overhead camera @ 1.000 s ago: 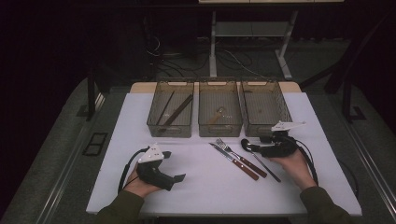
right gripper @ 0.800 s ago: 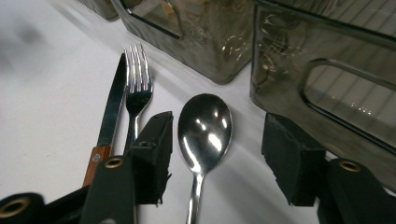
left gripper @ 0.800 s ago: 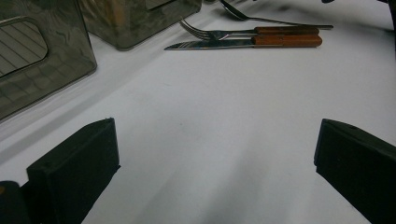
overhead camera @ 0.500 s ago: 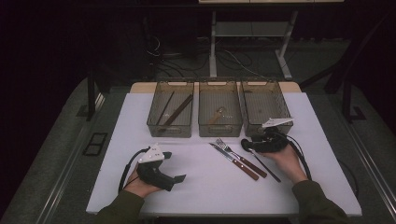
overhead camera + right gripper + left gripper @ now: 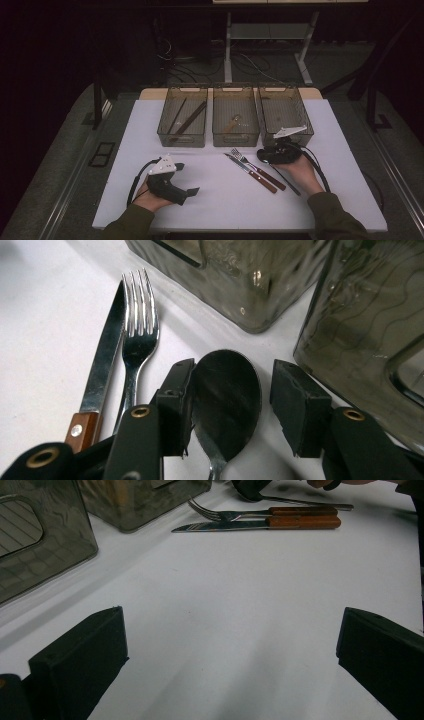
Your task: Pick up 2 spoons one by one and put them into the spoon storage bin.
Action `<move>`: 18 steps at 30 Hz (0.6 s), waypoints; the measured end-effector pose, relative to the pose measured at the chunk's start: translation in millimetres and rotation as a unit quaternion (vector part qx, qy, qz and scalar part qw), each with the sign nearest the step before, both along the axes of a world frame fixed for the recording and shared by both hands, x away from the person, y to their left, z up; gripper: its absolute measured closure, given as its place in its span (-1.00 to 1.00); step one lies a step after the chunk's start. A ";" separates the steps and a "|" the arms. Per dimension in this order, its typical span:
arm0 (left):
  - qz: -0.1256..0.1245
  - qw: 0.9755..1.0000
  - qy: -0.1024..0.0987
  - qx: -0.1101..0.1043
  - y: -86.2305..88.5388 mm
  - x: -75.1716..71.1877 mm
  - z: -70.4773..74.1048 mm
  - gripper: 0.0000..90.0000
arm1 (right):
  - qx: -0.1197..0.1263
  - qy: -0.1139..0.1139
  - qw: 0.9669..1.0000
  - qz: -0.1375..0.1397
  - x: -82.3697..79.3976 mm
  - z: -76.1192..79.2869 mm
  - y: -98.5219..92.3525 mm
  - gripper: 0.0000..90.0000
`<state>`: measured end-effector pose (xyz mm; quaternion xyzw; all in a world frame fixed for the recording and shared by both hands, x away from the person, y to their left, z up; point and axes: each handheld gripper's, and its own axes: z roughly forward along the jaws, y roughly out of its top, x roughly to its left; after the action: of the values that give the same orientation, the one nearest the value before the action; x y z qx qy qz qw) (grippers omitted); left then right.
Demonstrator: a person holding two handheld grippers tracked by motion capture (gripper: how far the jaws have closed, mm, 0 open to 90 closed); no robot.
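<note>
Spoon [image 5: 227, 400] lies on the white worktop [image 5: 210, 200] toward its right side, bowl between the jaws of the right gripper [image 5: 231, 407], which have just been closing; the left pad touches its rim, the right pad stands apart. Just beside it lie a fork [image 5: 137, 340] and knife [image 5: 102, 370], before three bins [image 5: 235, 120] along the far edge. Near the front-left corner, the left gripper [image 5: 185, 177] gapes wide over bare worktop.

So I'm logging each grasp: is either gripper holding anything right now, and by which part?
Nothing is held yet. The right gripper straddles the spoon at its bowl; its closing jaws show a gap on one side. The left gripper is open over bare table.
</note>
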<state>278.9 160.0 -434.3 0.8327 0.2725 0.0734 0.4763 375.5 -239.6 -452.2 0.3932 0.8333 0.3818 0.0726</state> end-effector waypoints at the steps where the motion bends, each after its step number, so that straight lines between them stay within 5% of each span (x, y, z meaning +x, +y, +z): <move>1: 0.000 1.000 0.000 0.000 0.0 -0.1 0.1 -1.00 | -0.005 -0.002 1.000 0.001 -0.8 0.2 1.0 0.17; 9: -0.001 1.000 0.001 0.001 -0.4 -0.3 0.0 -1.00 | -0.043 -0.026 0.999 0.020 -5.2 1.3 4.9 0.30; 18: 0.000 1.000 0.001 0.001 -0.6 -0.4 0.0 -1.00 | -0.043 -0.022 0.998 0.029 -7.0 3.0 3.2 0.57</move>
<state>278.5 159.4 -434.3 0.8335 0.2729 0.0726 0.4749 368.5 -236.4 -449.2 0.3570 0.8582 0.3560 0.0964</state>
